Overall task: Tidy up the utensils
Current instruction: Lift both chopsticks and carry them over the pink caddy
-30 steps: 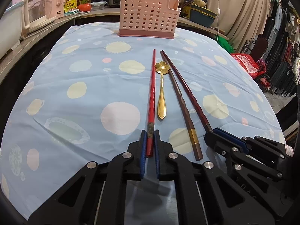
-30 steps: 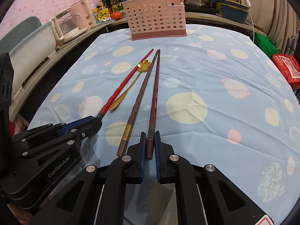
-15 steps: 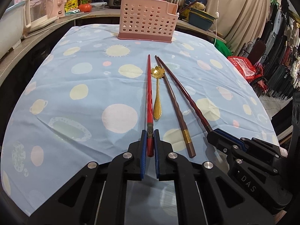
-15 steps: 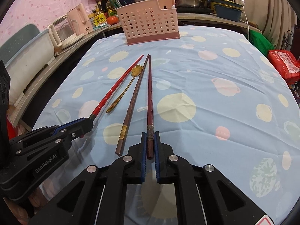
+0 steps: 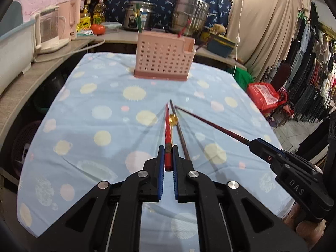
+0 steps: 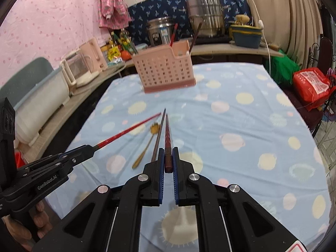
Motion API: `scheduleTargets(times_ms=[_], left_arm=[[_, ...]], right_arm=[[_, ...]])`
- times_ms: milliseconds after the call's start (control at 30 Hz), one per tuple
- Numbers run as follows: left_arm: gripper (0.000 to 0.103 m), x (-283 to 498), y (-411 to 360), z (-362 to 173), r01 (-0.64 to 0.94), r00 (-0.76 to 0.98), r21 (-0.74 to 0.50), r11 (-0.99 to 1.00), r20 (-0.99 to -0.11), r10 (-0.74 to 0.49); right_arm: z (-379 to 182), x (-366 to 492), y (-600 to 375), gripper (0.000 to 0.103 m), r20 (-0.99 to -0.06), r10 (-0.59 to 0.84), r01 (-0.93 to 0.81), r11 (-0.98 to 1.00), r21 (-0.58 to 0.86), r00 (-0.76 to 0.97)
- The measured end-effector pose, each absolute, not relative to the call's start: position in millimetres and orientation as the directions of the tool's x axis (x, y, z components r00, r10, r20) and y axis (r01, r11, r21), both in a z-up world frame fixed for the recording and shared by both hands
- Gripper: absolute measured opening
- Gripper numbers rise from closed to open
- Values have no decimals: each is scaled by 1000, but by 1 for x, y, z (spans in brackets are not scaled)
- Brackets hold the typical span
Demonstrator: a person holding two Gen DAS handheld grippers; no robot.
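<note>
Pink holder: a perforated pink plastic utensil holder [image 5: 164, 59] is standing at the far end of the counter [image 5: 88, 126], which is wearing a pale blue cloth with round planet prints; a few sticks are poking out of its top.
Left tongs: the left tongs [image 5: 167, 161] are clamping the thick end of a bright red chopstick [image 5: 167, 130], its tip pointing toward the pink holder.
Right tongs: the right tongs [image 6: 167, 161] are clamping the butt of a dark maroon chopstick [image 6: 167, 135], which is also aiming toward the holder.
Brown chopstick: a dark brown twisted wooden chopstick [image 6: 158, 135] is lying on the cloth on the near side of the holder, between the two gripped sticks.
Gold spoon: a small gold spoon with a flower-shaped bowl [image 6: 147, 145] is lying just beside the brown chopstick, bowl end toward the holder.
Hands: fingers [image 6: 38, 216] are wrapping the left handle.
</note>
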State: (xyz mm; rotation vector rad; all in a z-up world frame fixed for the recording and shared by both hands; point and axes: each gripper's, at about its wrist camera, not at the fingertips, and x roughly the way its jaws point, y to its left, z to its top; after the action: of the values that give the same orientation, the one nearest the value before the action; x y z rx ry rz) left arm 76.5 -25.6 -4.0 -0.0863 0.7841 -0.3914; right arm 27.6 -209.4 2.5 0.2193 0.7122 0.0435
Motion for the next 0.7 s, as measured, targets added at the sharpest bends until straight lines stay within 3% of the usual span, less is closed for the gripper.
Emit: scheduleTargets(times_ms=[700], left_arm=[[7, 132, -20, 113, 340, 771, -197, 920, -501, -392]], right_arm=[[117, 79, -240, 7, -464, 99, 6, 975, 221, 880]])
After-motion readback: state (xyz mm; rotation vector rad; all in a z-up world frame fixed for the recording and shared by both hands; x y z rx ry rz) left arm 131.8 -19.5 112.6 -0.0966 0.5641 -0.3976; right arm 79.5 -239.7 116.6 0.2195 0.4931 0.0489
